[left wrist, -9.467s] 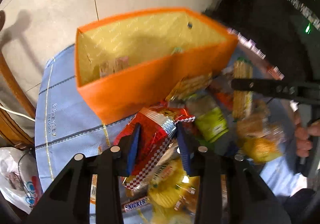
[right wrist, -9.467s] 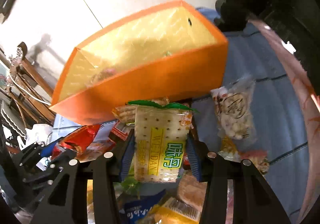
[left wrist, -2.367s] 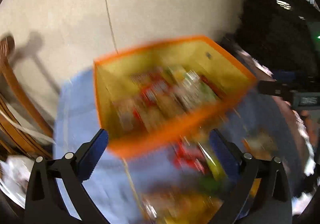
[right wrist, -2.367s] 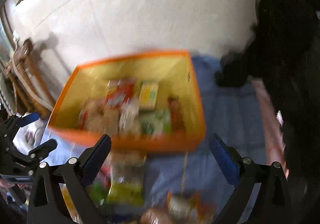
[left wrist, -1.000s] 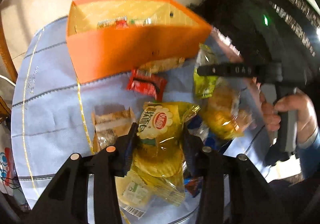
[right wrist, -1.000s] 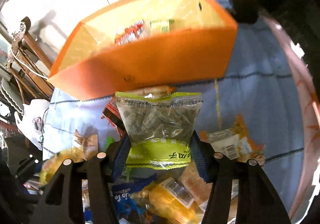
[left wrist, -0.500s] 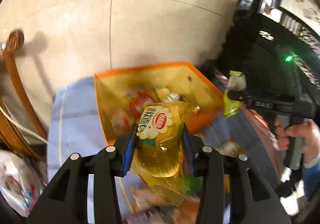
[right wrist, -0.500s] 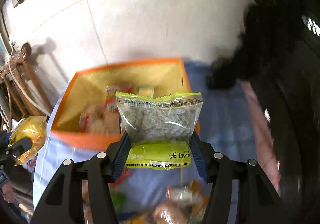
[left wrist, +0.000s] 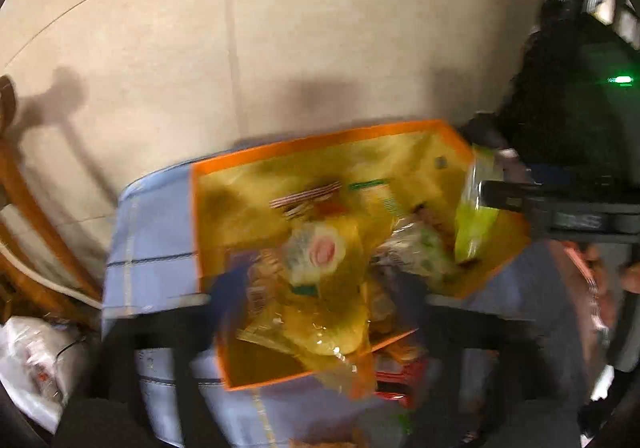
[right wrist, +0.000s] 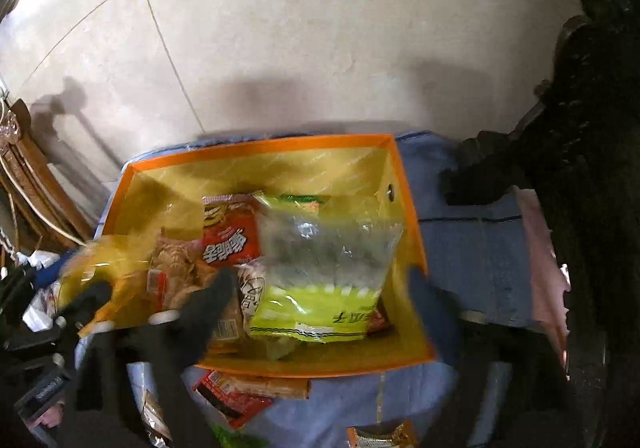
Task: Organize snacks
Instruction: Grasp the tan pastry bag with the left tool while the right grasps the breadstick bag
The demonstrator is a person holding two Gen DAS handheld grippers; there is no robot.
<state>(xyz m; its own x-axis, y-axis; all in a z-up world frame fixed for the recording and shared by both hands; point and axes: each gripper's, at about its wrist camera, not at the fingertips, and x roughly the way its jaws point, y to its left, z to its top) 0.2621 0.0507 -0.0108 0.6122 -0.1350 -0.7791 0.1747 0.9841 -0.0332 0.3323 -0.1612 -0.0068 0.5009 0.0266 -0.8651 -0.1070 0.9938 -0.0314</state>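
Orange box (right wrist: 316,362) on blue tablecloth (right wrist: 472,244); loose snack packets (right wrist: 244,392) beside it.

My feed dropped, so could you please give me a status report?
Left claw and right claw look open, blurred, above orange box. Yellow chip bag and green seed bag loose over its opening. Nothing blocking.

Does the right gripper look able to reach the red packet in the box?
Probably yes: the orange box is open above, and the red packet lies exposed left of the green packet.
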